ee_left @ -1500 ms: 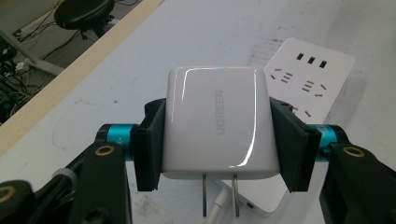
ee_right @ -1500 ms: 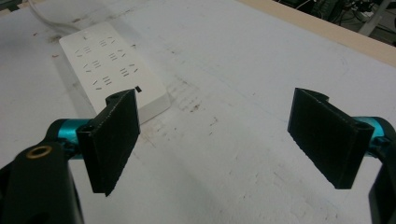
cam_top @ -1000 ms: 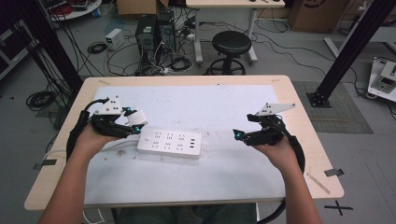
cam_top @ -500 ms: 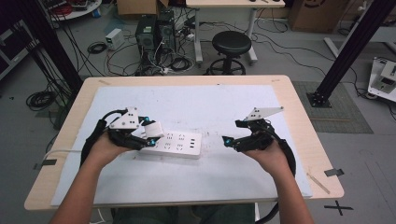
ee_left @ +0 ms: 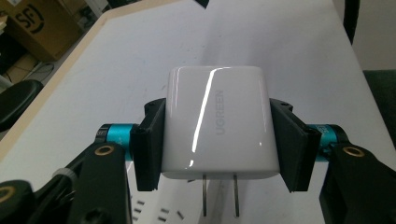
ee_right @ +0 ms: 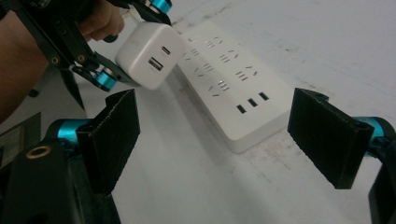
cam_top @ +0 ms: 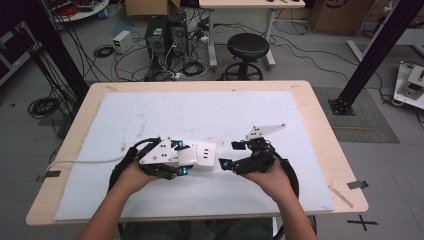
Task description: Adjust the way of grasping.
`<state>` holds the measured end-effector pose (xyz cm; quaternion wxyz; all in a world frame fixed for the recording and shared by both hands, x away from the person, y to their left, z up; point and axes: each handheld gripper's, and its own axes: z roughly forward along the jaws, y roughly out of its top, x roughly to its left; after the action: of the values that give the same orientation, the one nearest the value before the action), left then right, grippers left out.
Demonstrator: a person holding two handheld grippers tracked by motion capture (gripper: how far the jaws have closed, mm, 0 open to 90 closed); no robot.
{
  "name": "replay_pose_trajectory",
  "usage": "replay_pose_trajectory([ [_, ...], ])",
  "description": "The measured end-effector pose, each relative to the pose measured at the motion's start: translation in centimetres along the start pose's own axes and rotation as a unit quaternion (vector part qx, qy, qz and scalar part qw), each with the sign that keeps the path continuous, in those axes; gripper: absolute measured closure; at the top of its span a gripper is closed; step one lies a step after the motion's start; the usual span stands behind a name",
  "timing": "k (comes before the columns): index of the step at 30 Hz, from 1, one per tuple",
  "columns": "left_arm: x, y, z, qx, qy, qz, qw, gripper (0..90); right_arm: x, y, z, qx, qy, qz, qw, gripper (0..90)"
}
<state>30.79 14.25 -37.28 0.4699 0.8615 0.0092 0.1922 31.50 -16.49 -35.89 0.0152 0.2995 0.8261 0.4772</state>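
White plastic gleams between the jaws of the left gripper (ee_left: 217, 135): the charger (ee_left: 218, 122) is clamped firmly by its sides, prongs pointing down over the power strip (ee_right: 229, 84) just beneath. The right gripper (ee_right: 229, 140) gapes wide and holds nothing, with the strip's near end ahead of its jaws. With the strip unbraced, tilted prongs could miss the slots and shove it sideways.

Overhead and both close gripper views share the power strip (cam_top: 206, 154).

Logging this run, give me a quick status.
Left gripper shut on white charger, prongs above power strip. Right gripper open beside strip's end. Nothing blocking.
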Motion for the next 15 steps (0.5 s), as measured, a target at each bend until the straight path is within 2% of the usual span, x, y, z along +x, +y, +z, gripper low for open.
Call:
replay_pose_trajectory([
  [6, -1.4, 0.5, 0.9, -0.018, 0.0, 0.015, 0.9997, 42.5, 1.0, -0.1, 1.0, 0.004, 0.026, 0.009, 0.9996, 17.1],
  [8, -1.8, 0.7, 1.1, -0.024, 0.002, 0.021, 0.9995, 42.5, 1.1, -0.1, 1.2, 0.005, 0.027, 0.01, 0.9996, 17.1],
  [10, -2.1, 0.9, 1.2, -0.027, 0.006, 0.025, 0.9993, 42.5, 1.4, -0.1, 1.6, 0.004, 0.042, 0.016, 0.999, 17.1],
  [11, -2.1, 0.9, 1.2, -0.027, 0.006, 0.025, 0.9993, 42.5, 1.4, -0.1, 1.6, 0.004, 0.042, 0.016, 0.999, 17.1],
  [12, -2.3, 1.0, 1.3, -0.031, 0.01, 0.028, 0.9991, 42.5, 1.4, -0.1, 2.0, 0.003, 0.057, 0.022, 0.9981, 17.1],
  [15, -2.4, 1.0, 1.4, -0.032, 0.012, 0.029, 0.999, 42.5, 1.4, -0.1, 2.3, 0.001, 0.067, 0.029, 0.9973, 17.1],
])
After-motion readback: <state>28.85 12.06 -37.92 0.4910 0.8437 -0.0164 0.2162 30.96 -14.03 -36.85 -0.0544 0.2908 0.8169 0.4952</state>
